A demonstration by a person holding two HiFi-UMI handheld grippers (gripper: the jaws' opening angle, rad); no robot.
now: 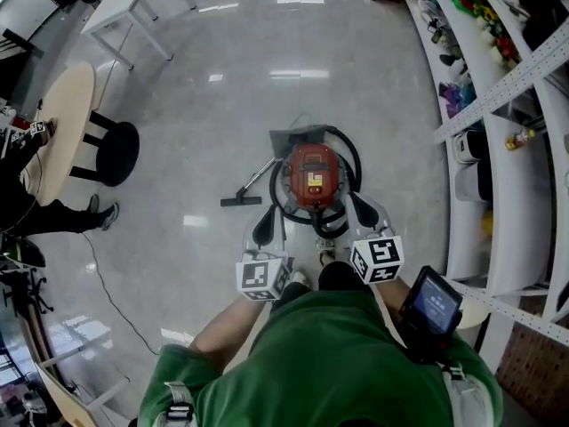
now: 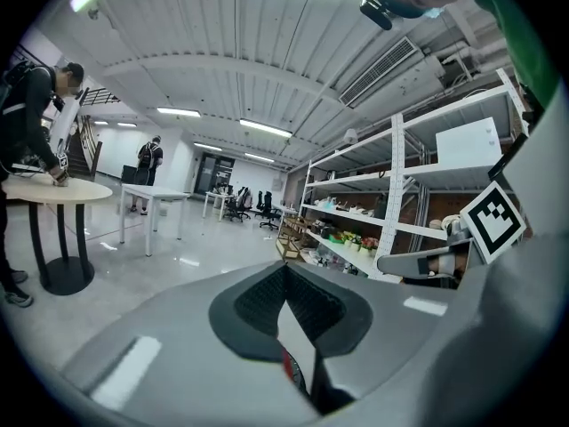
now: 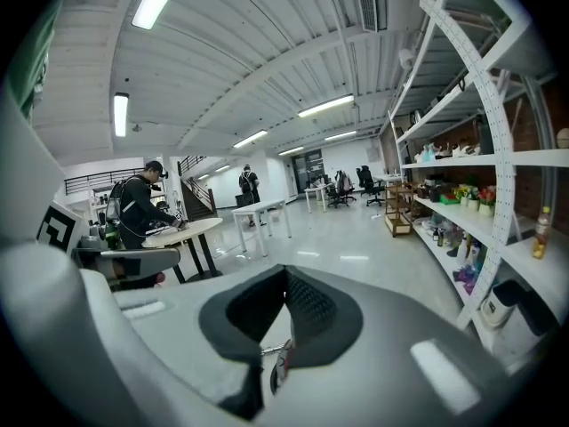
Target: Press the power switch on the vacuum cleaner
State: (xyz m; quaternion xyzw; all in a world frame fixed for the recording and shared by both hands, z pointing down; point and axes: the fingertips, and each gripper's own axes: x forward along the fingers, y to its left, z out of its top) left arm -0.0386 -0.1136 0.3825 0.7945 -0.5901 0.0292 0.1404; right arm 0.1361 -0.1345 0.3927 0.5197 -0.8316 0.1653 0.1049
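Observation:
A red canister vacuum cleaner [image 1: 311, 176] with a black hose looped round it stands on the glossy floor just ahead of me. My left gripper [image 1: 265, 229] hovers at its near left side and my right gripper [image 1: 364, 210] at its near right, both apart from it and above the floor. In the left gripper view the left gripper [image 2: 284, 269] has its padded jaws meeting at the tips with nothing held; a red sliver of the vacuum [image 2: 286, 365] shows below them. In the right gripper view the right gripper [image 3: 286, 274] is likewise shut and empty. No switch can be made out.
The vacuum's wand and floor nozzle [image 1: 242, 200] lie to its left. White shelving [image 1: 498, 149] full of items runs along the right. A round table [image 1: 62, 123] with a black stool [image 1: 116, 154] and a person [image 1: 36, 212] stands at the left, and a white table [image 1: 133, 3] farther back.

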